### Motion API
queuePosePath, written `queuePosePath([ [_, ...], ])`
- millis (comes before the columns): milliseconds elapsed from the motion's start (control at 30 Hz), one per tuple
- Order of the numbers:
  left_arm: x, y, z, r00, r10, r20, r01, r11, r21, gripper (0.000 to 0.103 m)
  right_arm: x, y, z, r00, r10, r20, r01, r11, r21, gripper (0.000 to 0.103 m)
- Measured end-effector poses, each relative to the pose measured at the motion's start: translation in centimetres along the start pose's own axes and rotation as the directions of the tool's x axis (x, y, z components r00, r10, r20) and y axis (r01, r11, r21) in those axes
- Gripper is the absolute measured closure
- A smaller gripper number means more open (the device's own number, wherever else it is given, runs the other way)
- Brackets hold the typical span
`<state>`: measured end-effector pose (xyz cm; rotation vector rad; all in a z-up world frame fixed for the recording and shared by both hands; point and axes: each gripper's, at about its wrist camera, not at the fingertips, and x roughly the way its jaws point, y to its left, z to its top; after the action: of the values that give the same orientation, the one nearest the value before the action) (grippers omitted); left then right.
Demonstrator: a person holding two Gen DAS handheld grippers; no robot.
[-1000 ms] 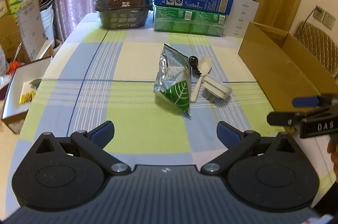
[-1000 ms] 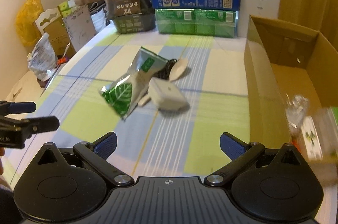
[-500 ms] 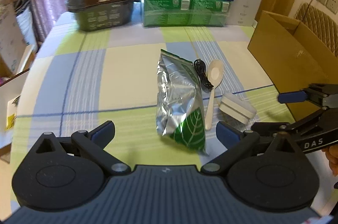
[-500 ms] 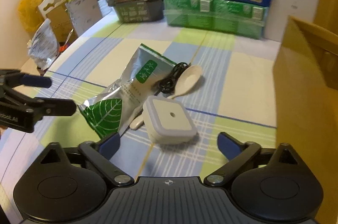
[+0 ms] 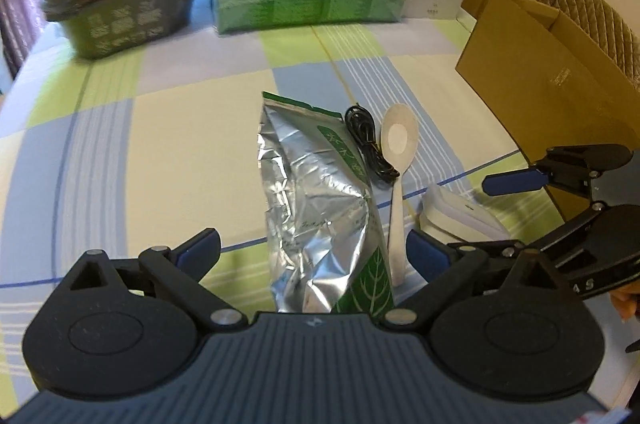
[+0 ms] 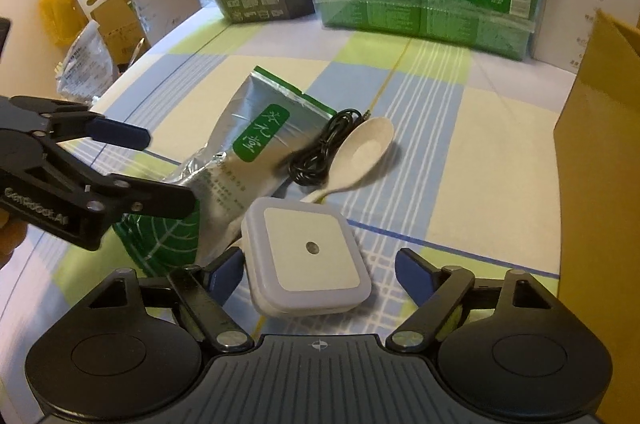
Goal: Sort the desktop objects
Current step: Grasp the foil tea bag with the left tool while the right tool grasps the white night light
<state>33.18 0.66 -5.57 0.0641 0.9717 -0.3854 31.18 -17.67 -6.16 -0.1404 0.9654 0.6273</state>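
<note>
Both tongs lined up over the pile, nothing gripped

I had the left gripper (image 5: 313, 250) spread apart astride the foil pouch (image 5: 316, 208); the right gripper (image 6: 319, 272) gaped around the white square device (image 6: 306, 252); spoon (image 6: 356, 156) and black cable (image 6: 320, 154) lay just beyond on the tablecloth (image 5: 160, 144); all four were, I judged, unsorted beside the cardboard box (image 5: 532, 80).

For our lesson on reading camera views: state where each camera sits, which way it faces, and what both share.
Left wrist: on the left gripper, facing the foil pouch; its own open fingers and the right gripper show.
Right wrist: on the right gripper, facing the square white night light; its open fingers and the left gripper show.
Shared: pouch, spoon, black cable, cardboard box.
</note>
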Motion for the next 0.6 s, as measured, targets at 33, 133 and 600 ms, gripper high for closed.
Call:
queuePosePath([
  [33,0.5,0.0,0.1,1.000,-0.001,-0.009,0.002,1.000,0.005,0.007,0.1,0.1,0.0,1.000,-0.006,-0.001,0.006,1.000,-0.012,0.030],
  [133,1.8,0.0,0.4,0.999,-0.011,-0.036,0.012,1.000,0.013,0.009,0.6,0.3,-0.2,1.000,-0.014,-0.013,0.014,0.999,-0.031,0.041],
  [600,2.3,-1.5,-0.4,0.992,-0.051,-0.117,0.053,0.998,0.014,0.051,-0.8,1.3,-1.6,0.997,-0.063,-0.044,0.063,0.998,-0.021,0.041],
])
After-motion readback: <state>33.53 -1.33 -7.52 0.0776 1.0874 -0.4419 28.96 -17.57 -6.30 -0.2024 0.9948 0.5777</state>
